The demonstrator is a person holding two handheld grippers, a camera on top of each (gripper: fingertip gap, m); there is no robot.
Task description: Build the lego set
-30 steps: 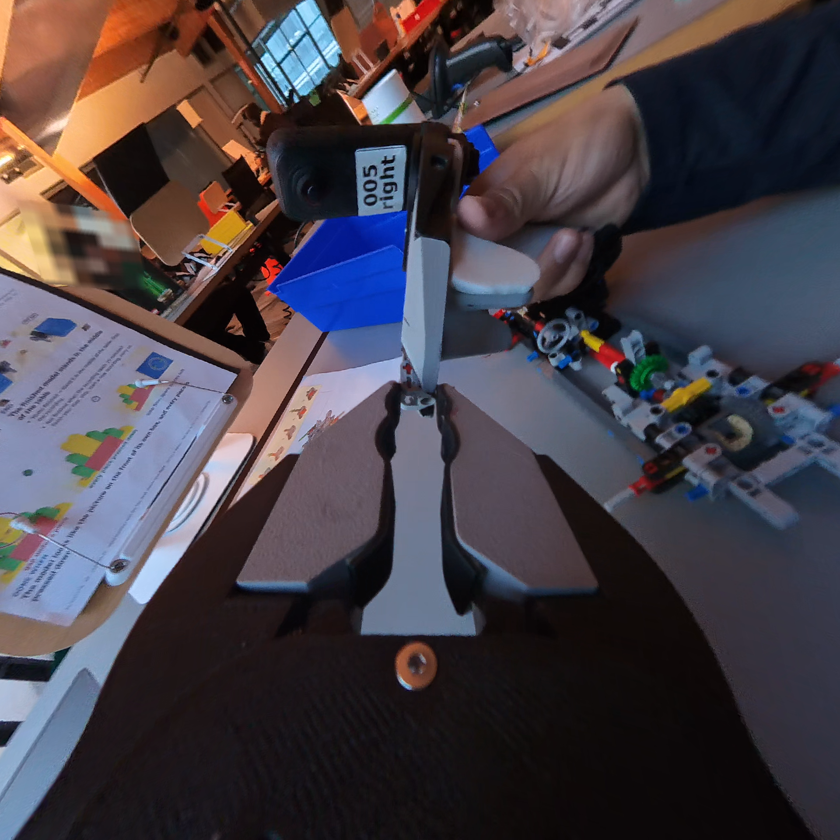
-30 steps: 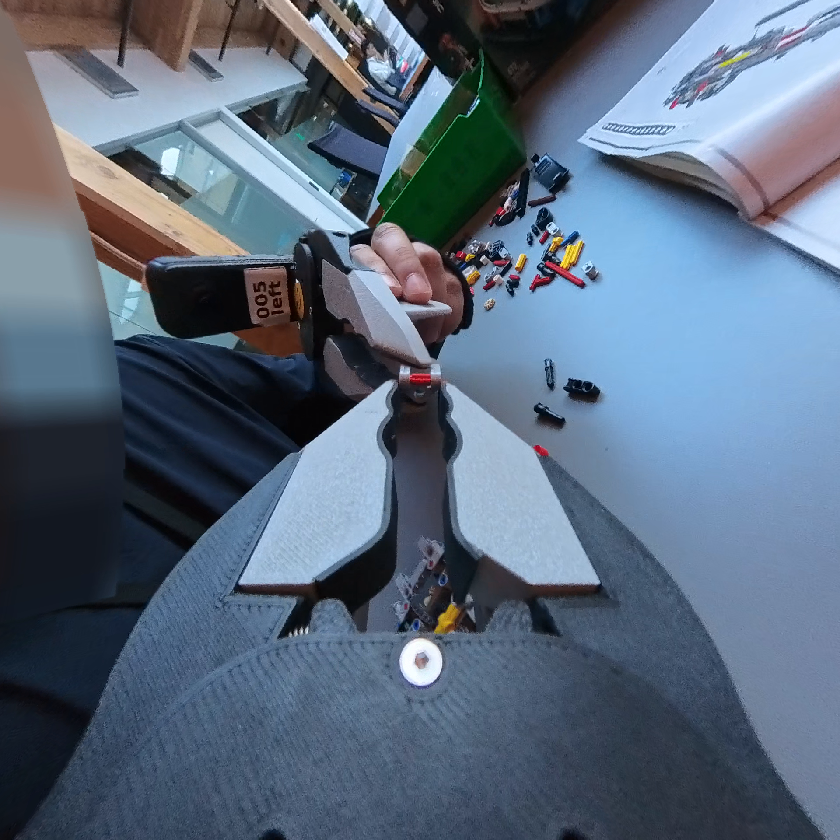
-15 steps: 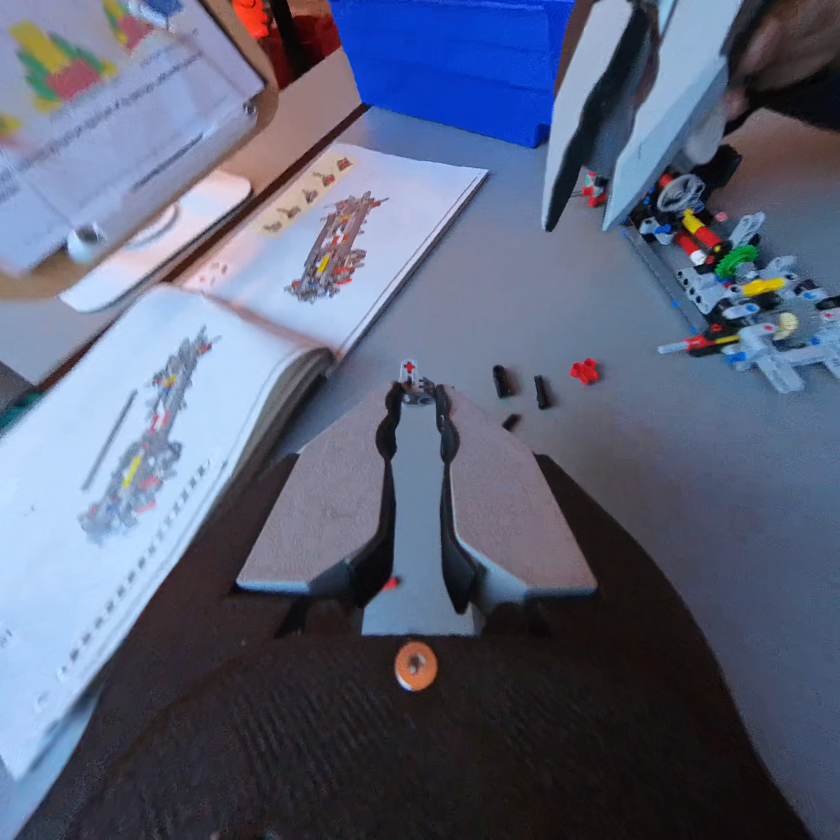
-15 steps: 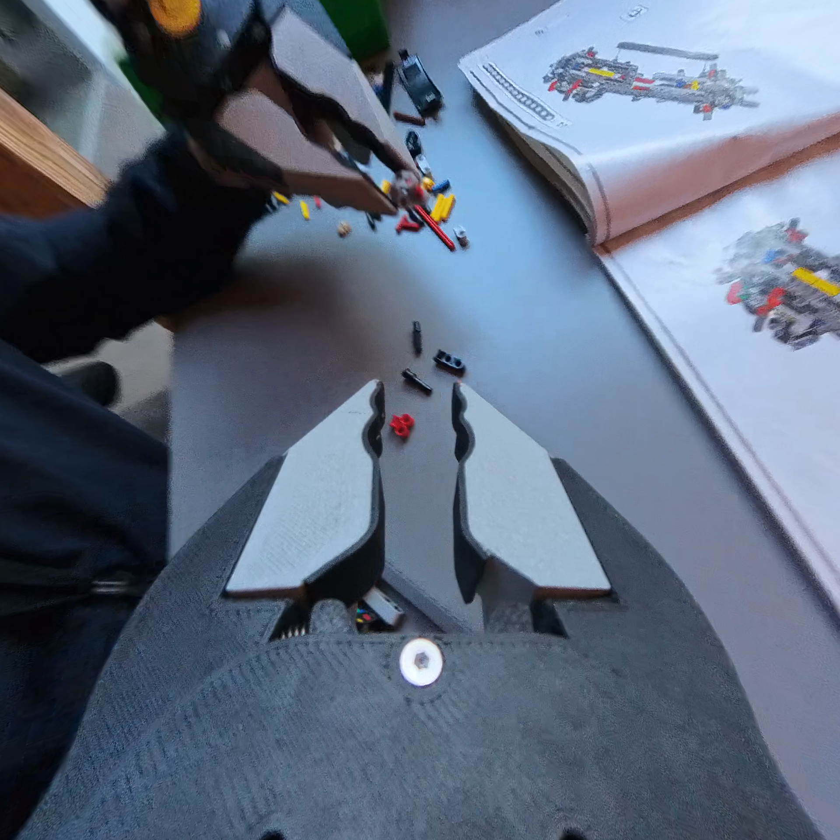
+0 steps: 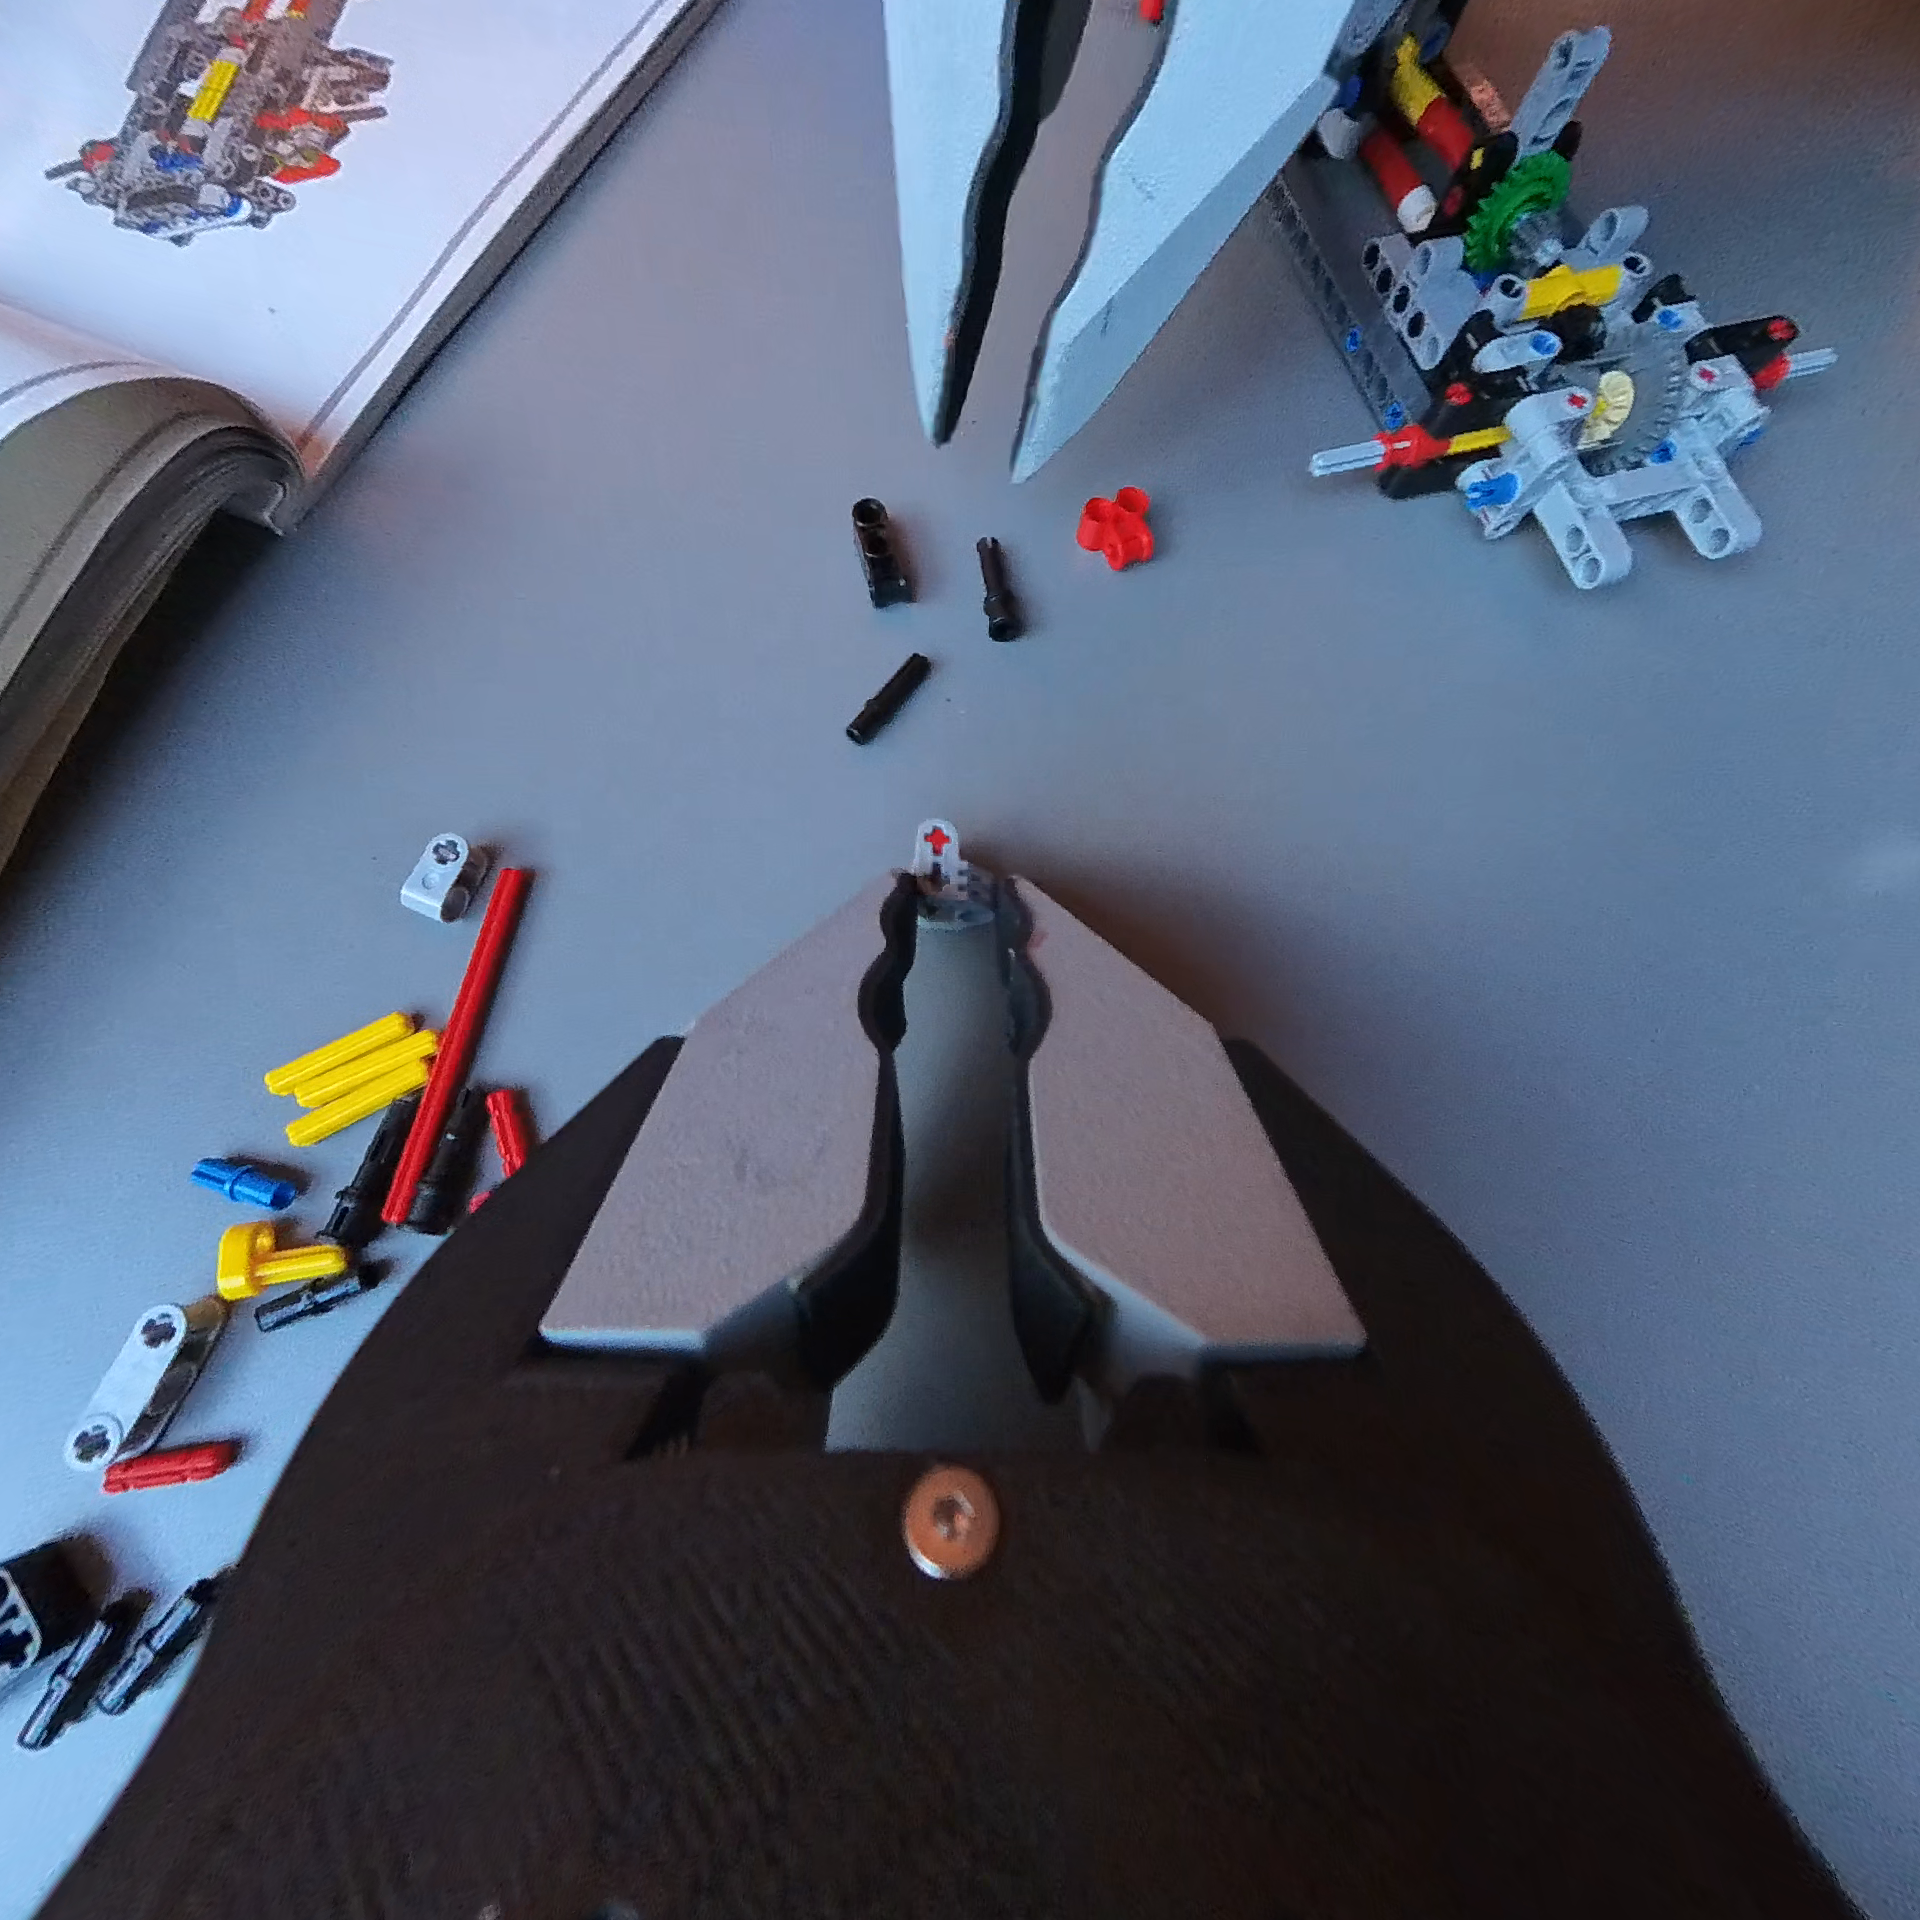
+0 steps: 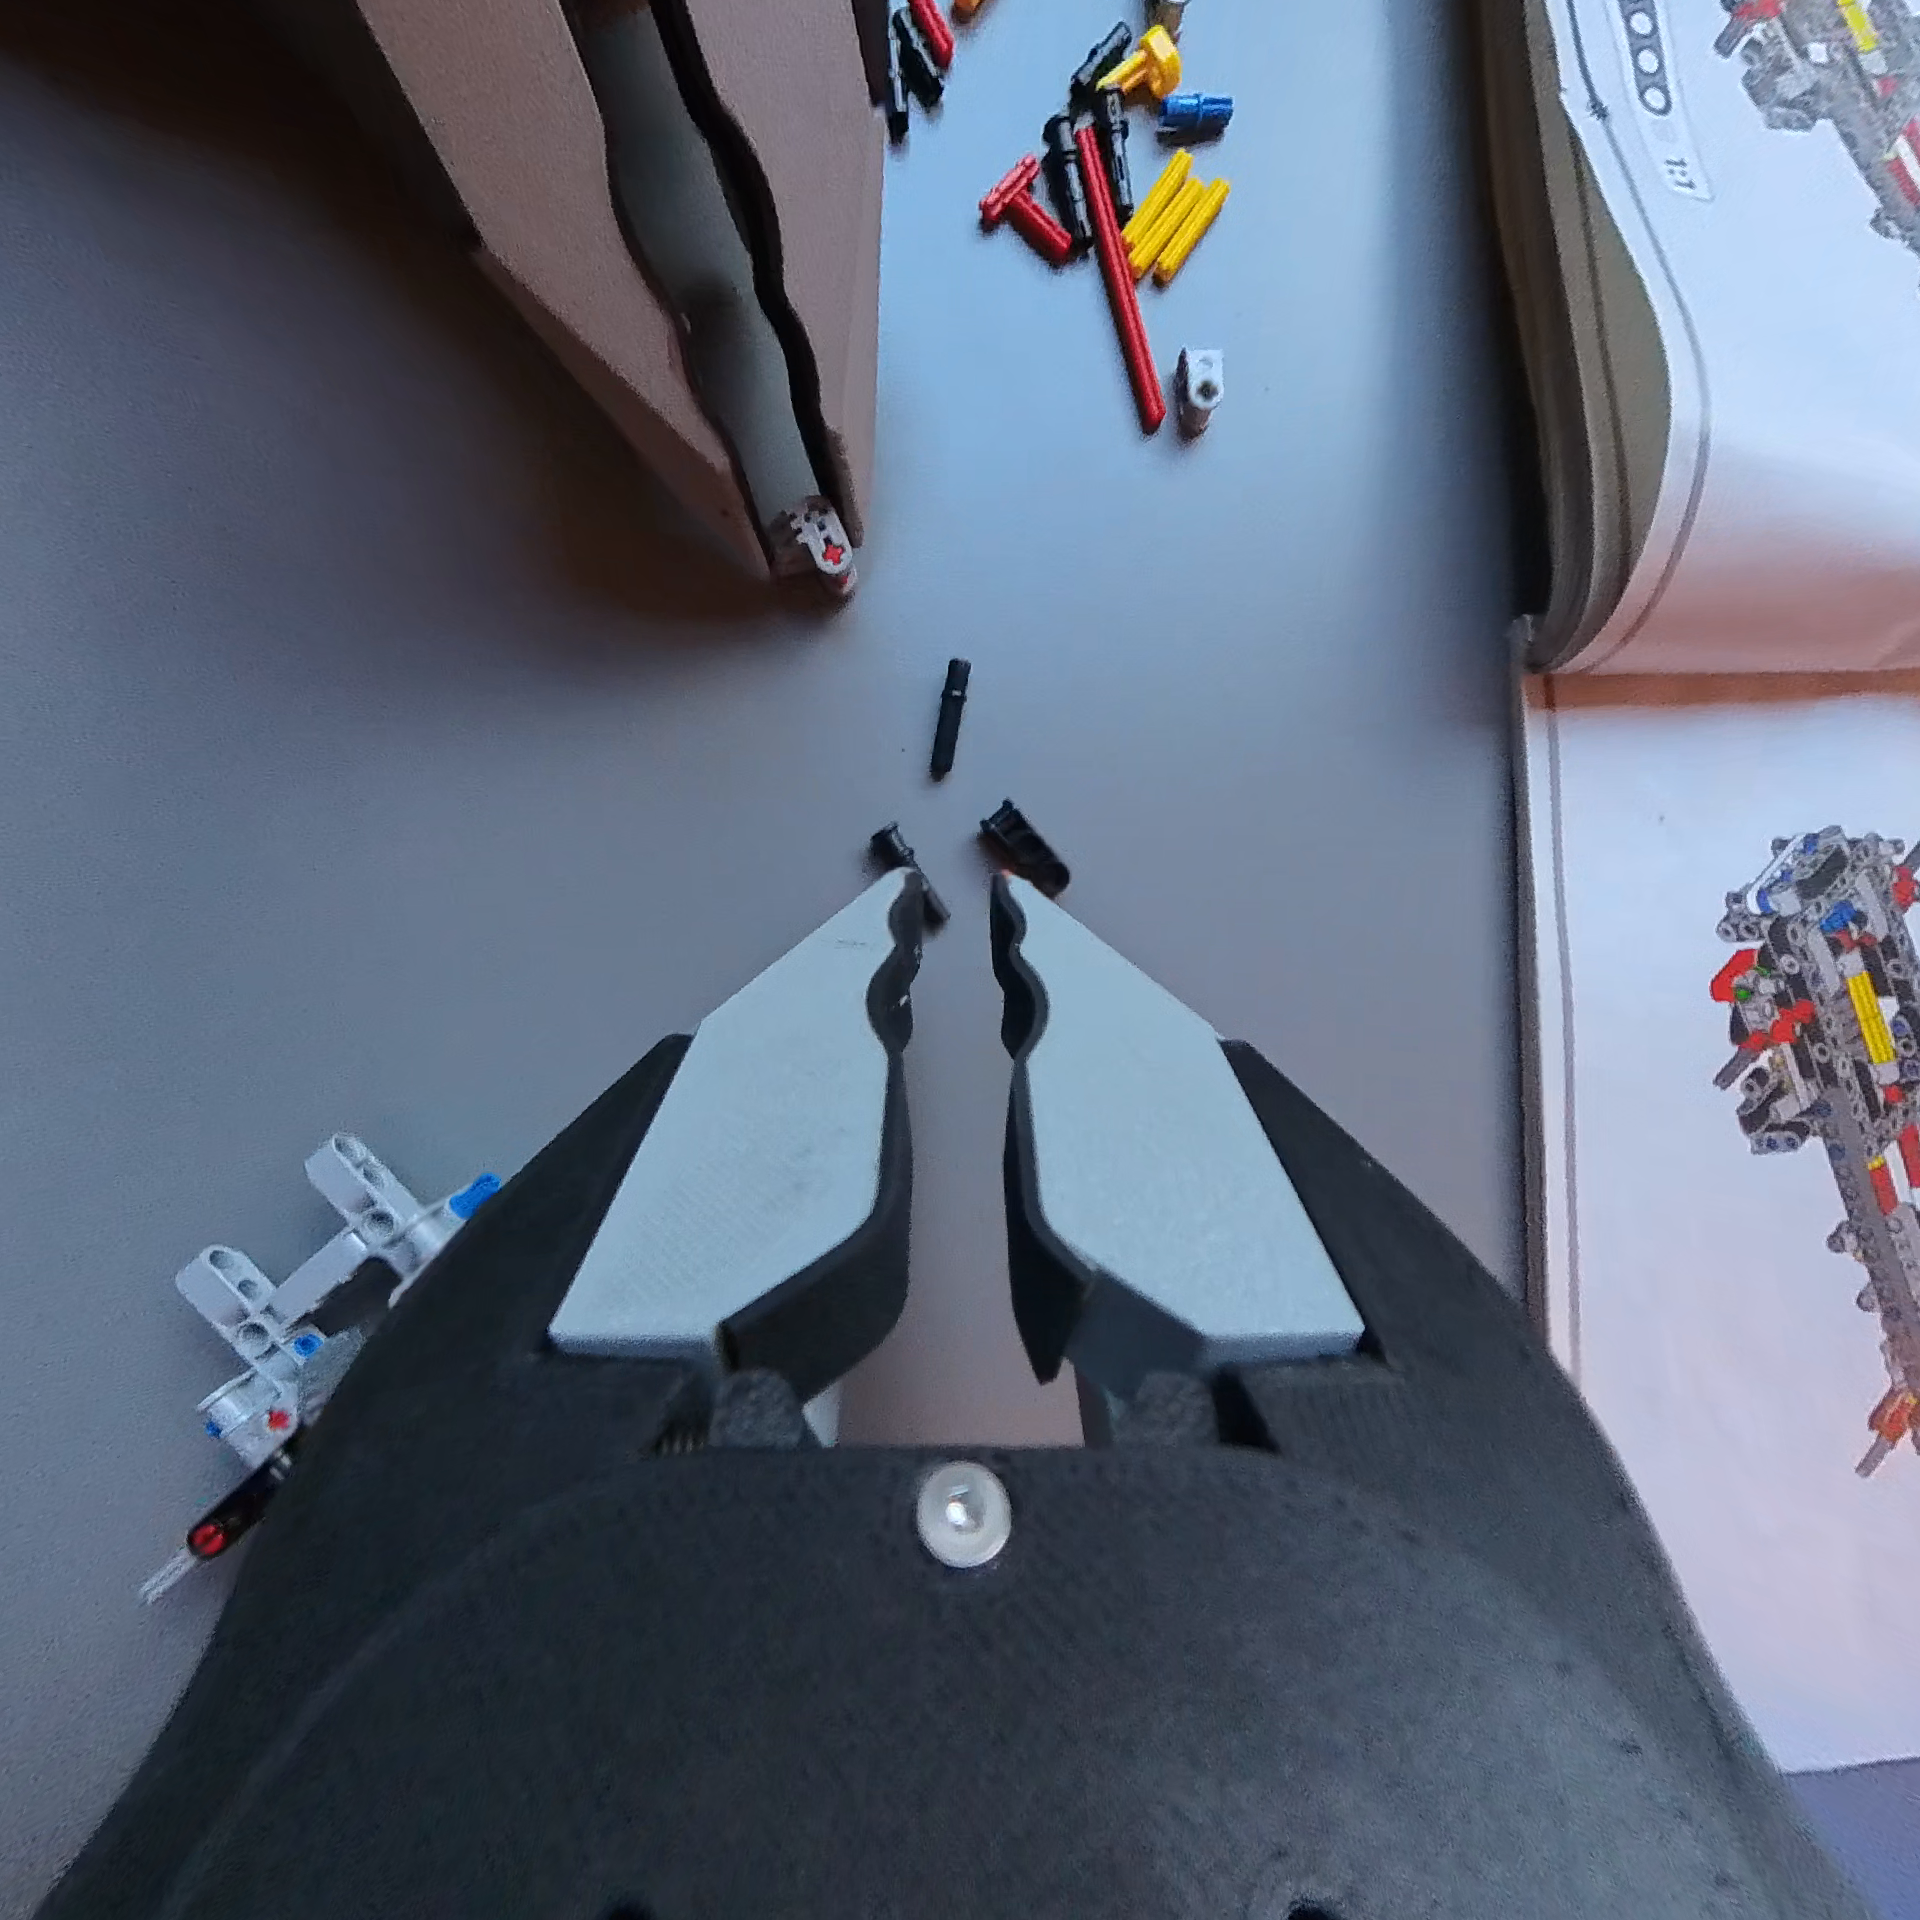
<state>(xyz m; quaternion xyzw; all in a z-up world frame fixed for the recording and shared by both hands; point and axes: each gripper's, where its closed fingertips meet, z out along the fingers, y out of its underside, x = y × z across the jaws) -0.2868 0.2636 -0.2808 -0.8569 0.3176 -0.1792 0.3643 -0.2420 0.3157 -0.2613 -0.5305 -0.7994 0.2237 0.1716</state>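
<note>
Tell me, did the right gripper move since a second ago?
Yes. The right gripper came down from beside the blue bin to the grey table, its tips now hovering open by the black pins.

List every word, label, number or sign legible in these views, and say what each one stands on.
Instruction booklet: a short printed strip by the page's upper edge, which I do not transcribe.
Same booklet, left wrist view: drawing only, no legible text.
Left gripper, right gripper, loose pieces, part-built model: no writing shows.
</note>
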